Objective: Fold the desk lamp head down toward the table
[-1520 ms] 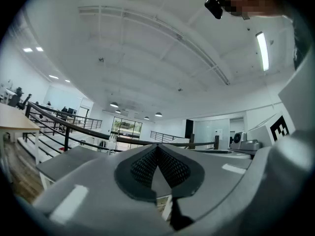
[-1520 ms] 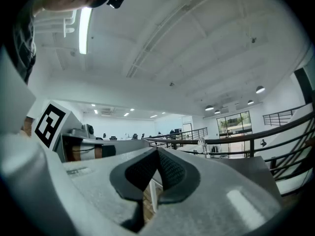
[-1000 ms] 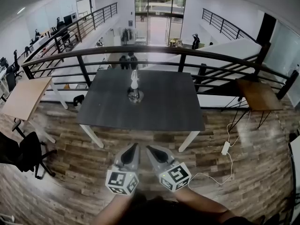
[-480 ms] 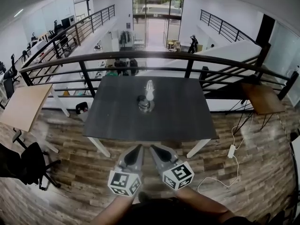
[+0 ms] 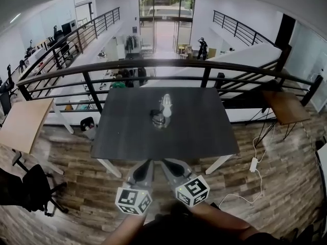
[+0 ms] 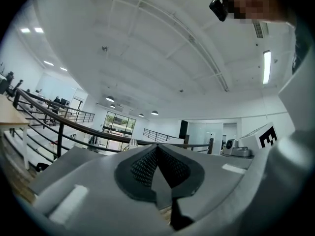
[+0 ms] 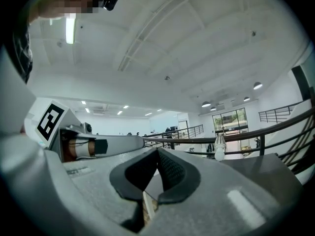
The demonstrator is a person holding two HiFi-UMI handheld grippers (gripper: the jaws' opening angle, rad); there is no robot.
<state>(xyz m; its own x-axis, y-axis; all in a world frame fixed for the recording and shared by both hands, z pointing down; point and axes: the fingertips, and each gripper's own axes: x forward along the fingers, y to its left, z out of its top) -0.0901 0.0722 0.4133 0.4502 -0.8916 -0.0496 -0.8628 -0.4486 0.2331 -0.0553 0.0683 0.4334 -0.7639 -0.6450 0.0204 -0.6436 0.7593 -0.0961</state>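
- left gripper (image 5: 147, 163): jaws pressed together, nothing between them;
- right gripper (image 5: 165, 163): jaws together too, empty;
- desk lamp (image 5: 163, 111): upright on the table (image 5: 204, 131), well ahead of both grippers' tips, untouched.

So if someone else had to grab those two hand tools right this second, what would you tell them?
Left gripper: jaws together, nothing between them, held around the near edge of the table.
Right gripper: also shut and empty, close beside the left.
Desk lamp: stands upright near the middle of the dark table, well beyond both grippers, untouched.
Done: nothing on the lamp yet.
Left: reach in over the table, open a gripper, take the lamp head and fold it down toward the tabletop. Steadying the base with the other gripper would probably help.
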